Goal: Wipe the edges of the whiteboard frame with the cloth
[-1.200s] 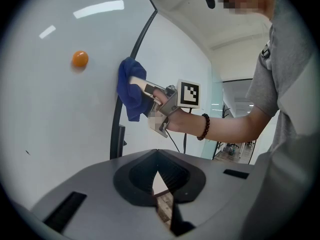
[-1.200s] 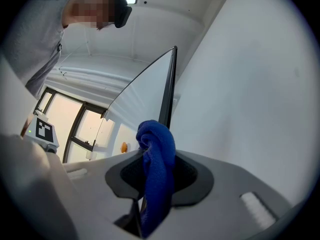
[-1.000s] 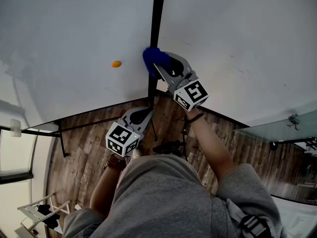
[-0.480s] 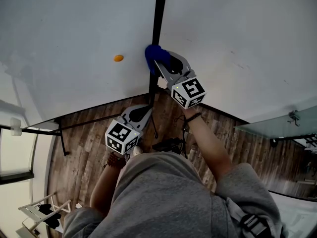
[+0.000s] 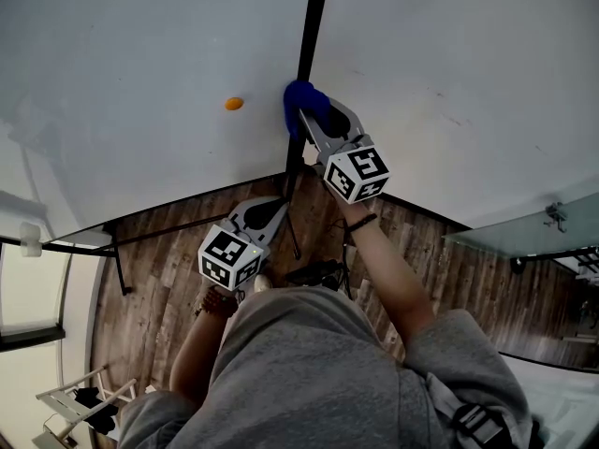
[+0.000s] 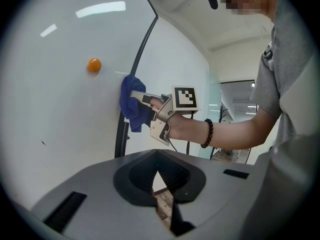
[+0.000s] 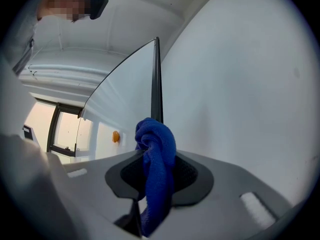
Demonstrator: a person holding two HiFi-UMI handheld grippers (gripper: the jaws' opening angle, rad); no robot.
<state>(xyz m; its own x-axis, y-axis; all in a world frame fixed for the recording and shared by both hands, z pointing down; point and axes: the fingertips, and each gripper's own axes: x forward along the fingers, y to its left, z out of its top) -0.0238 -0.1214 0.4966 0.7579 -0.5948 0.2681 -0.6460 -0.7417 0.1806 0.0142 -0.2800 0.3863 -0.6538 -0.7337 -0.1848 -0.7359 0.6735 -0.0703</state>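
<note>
The whiteboard's black frame strip [image 5: 309, 26] runs vertically between white panels. A blue cloth [image 5: 299, 101] is pressed against it, bunched in my right gripper [image 5: 307, 118], which is shut on the cloth. In the right gripper view the cloth [image 7: 156, 154] hangs between the jaws, right before the strip [image 7: 156, 84]. My left gripper [image 5: 271, 211] hangs lower, near the board's bottom edge, shut and holding nothing. From the left gripper view I see the cloth [image 6: 131, 106] on the strip [image 6: 142, 44].
A small orange magnet [image 5: 234, 104] sticks to the board left of the cloth. Below are a wooden floor, black stand legs [image 5: 117, 251], dark cables [image 5: 318, 274], a glass partition [image 5: 524, 237] at the right and a white rack [image 5: 75, 400] at bottom left.
The right gripper and cloth have shifted slightly along the black strip, still pressed to it. The left gripper has barely moved.
</note>
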